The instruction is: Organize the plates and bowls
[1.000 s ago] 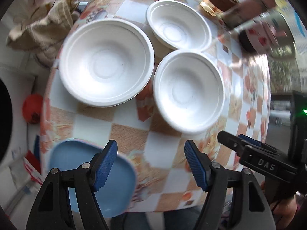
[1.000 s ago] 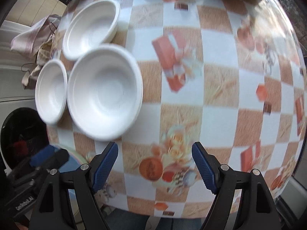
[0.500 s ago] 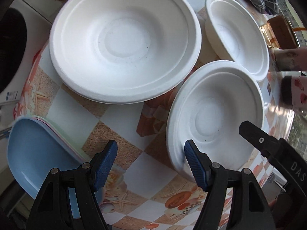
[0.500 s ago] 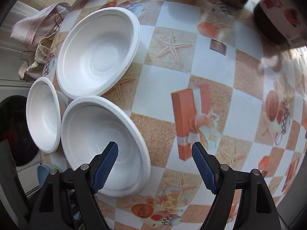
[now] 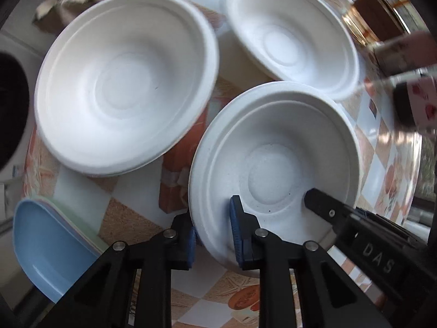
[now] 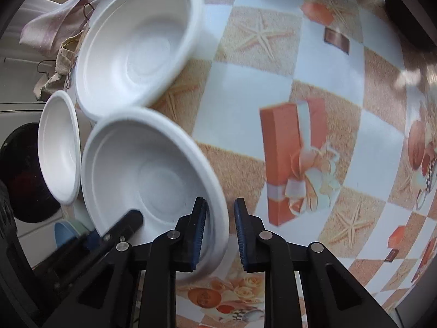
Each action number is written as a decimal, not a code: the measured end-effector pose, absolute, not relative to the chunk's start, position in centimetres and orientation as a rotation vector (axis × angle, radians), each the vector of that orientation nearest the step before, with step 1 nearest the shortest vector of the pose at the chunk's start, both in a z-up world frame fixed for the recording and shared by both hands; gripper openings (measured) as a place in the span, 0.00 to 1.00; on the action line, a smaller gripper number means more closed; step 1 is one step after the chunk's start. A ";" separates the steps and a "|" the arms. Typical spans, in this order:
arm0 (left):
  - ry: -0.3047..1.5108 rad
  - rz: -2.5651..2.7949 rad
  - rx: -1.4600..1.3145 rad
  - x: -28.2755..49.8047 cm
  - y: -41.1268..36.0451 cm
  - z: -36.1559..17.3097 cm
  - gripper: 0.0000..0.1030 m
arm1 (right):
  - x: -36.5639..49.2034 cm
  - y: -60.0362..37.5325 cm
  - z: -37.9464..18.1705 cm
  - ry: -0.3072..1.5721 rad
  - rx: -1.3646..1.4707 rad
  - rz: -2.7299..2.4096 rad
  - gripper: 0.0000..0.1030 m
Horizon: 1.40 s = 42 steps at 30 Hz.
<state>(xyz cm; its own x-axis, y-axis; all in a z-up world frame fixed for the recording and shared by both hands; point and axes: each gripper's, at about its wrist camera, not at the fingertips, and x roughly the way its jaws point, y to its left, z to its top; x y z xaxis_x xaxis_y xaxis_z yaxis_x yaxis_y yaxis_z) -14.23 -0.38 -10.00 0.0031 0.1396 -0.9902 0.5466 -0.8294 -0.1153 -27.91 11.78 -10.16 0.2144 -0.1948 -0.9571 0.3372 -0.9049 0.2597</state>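
Three white disposable bowls sit on a checkered tablecloth. The near bowl (image 5: 273, 164) is straddled at its left rim by my left gripper (image 5: 213, 235), one blue pad inside and one outside. My right gripper (image 6: 218, 229) straddles the same bowl (image 6: 153, 169) at its right rim, jaws narrowed around the rim. A large bowl (image 5: 123, 82) lies to the left in the left wrist view, and a third bowl (image 5: 292, 32) lies behind. In the right wrist view they show as the small-looking bowl (image 6: 58, 147) and the far bowl (image 6: 139, 43).
A stack of blue and pastel plates (image 5: 49, 240) sits at the table's near left corner. Jars and a cup (image 5: 409, 101) stand at the right rear. A cloth bag (image 6: 54, 27) hangs off the far edge. The tablecloth (image 6: 300, 82) stretches to the right.
Both grippers have moved in onto the near bowl and narrowed from wide open around its opposite rims.
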 end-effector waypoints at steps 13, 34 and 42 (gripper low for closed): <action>0.282 -2.125 2.315 -14.2 9.5 -9.5 0.24 | -20.8 21.0 -11.6 -0.049 2.234 -1.734 0.23; -0.267 -2.280 2.673 -13.3 26.7 -10.2 0.39 | -11.3 32.0 -13.2 -0.245 2.438 -1.859 0.24; -0.265 -2.346 2.633 -13.7 24.8 -7.9 0.63 | -9.9 35.7 -11.1 -0.288 2.401 -2.012 0.77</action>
<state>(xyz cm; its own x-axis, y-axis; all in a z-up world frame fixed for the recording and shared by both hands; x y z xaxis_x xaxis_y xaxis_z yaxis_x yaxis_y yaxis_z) -13.66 24.75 -7.93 0.1432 0.1482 -0.9785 -0.3624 -0.9122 -0.1912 -9.90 35.71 -11.14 0.1651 -0.1369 -0.9767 -0.1424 -0.9833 0.1138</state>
